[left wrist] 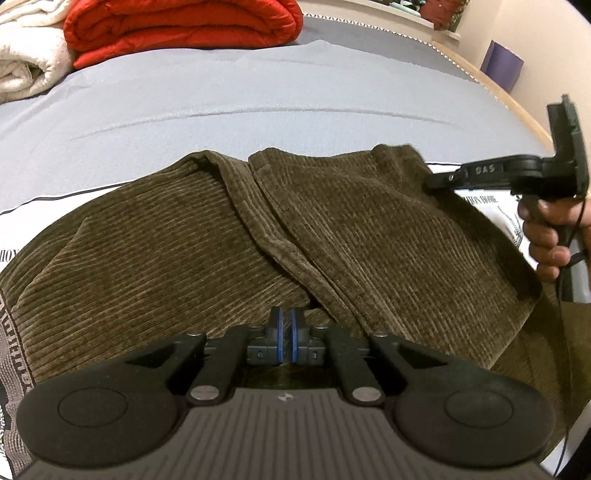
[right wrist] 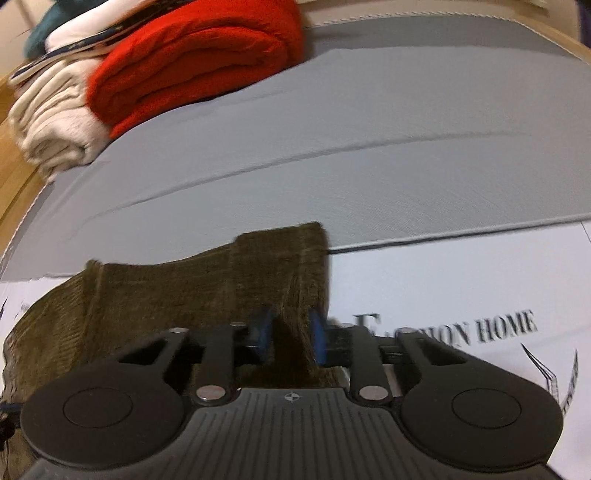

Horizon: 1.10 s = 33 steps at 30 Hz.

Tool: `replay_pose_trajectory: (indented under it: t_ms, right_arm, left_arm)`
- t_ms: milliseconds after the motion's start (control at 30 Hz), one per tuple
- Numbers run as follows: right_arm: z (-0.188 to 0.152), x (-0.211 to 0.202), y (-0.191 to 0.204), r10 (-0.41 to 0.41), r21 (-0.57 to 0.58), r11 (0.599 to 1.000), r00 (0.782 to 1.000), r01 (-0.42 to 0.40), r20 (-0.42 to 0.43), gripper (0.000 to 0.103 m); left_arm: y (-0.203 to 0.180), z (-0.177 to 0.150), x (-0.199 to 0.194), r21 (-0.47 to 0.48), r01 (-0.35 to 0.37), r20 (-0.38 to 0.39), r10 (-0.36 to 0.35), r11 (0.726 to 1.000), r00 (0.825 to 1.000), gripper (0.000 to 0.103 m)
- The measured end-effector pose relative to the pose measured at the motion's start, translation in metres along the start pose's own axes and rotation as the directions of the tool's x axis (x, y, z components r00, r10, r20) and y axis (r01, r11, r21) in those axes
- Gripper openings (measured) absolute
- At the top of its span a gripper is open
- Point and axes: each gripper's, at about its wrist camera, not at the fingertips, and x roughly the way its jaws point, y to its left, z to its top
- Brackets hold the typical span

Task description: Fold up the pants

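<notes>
Two grippers work on one pair of brown corduroy pants [left wrist: 207, 236], which lies spread on a white printed cloth [left wrist: 495, 206] over a grey bed sheet [left wrist: 258, 92].

Left wrist view: the left gripper [left wrist: 286, 328] points down at the near edge of the pants. Its blue-padded jaws stand almost closed, with only a thin slit between them; whether fabric is pinched in that slit cannot be told. The two legs lie side by side, the right one overlapping the left along a diagonal seam. At the right edge, a hand [left wrist: 550, 240] holds the right gripper [left wrist: 443, 179] at the far right corner of the pants. A folded red blanket [left wrist: 181, 29] and a cream blanket [left wrist: 29, 62] sit at the far end of the bed.

Right wrist view: this frame is motion-blurred. The right gripper [right wrist: 290, 336] has a raised fold of the pants [right wrist: 166, 295] between its blue pads [right wrist: 317, 339], and the jaws are closed on it. Printed lettering on the white cloth [right wrist: 461, 280] lies just right of the fingers. The red blanket [right wrist: 192, 62] and cream blanket [right wrist: 55, 118] lie at upper left.
</notes>
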Motion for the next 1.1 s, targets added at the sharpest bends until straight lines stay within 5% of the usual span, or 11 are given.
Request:
replay_pose_trajectory:
  t_ms: [567, 900, 967, 1000, 1067, 1100]
  right_arm:
    - [0.017, -0.085, 0.017, 0.169, -0.068, 0.985, 0.963, -0.158, 0.208, 0.007]
    - [0.016, -0.127, -0.032, -0.028, 0.174, 0.983, 0.911, -0.049, 0.411, 0.006]
    - [0.013, -0.138, -0.051, -0.16, 0.284, 0.958, 0.872, 0.025, 0.462, 0.006]
    - [0.01, -0.144, -0.061, -0.257, 0.353, 0.932, 0.836, 0.082, 0.485, 0.005]
    - [0.003, -0.158, -0.079, -0.476, 0.502, 0.84, 0.722, 0.206, 0.502, 0.005]
    - [-0.003, -0.166, -0.094, -0.597, 0.593, 0.76, 0.65, 0.268, 0.471, 0.006]
  left_arm:
    - [0.01, 0.003, -0.001, -0.035, -0.025, 0.046, 0.027, 0.999, 0.999, 0.005]
    - [0.006, 0.018, 0.005, -0.056, -0.027, 0.095, 0.033, 0.998, 0.995, 0.005]
    - [0.005, 0.02, 0.007, -0.057, -0.027, 0.104, 0.032, 0.998, 0.994, 0.005]
    - [0.005, 0.021, 0.007, -0.063, -0.026, 0.11, 0.033, 0.998, 0.993, 0.005]
    - [0.006, 0.024, 0.008, -0.079, -0.016, 0.123, 0.026, 0.997, 0.992, 0.005]
    - [0.007, 0.025, 0.009, -0.088, -0.004, 0.127, 0.015, 0.996, 0.992, 0.005]
